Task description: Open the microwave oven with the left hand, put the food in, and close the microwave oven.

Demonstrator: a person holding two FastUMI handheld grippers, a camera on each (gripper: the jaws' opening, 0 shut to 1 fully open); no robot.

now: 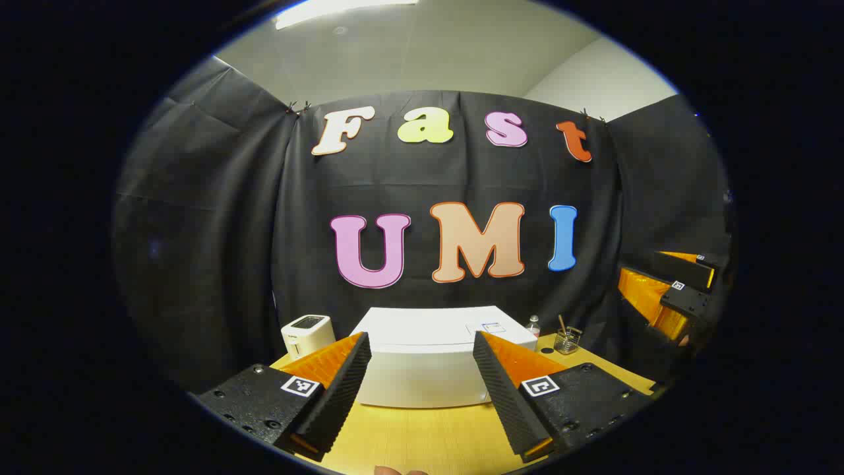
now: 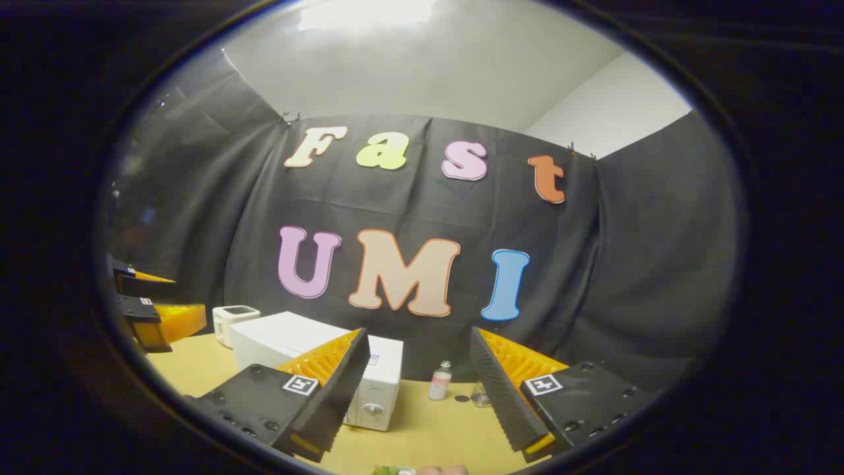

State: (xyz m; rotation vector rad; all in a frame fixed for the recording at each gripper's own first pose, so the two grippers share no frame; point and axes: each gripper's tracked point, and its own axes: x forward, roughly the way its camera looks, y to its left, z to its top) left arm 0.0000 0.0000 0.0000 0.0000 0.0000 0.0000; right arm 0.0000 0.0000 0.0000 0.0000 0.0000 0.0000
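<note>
We hold both tongs, left [image 1: 422, 389] and right [image 2: 419, 389], spread apart and empty above the yellow wooden worktop [image 1: 422, 435]. The boxy white microwave oven [image 1: 428, 363] sits closed toward the worktop's far edge.

I see a bright white ceiling light strip [image 1: 343, 10] overhead; edges bow with fisheye distortion; right gripper view looks softer.

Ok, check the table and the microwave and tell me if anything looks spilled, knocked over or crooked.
Nothing stands out. The microwave sits square on the table with its door shut. The small white appliance, the bottle and the glass cup all stand upright, with no spill visible. Both grippers are open and hold nothing.
</note>
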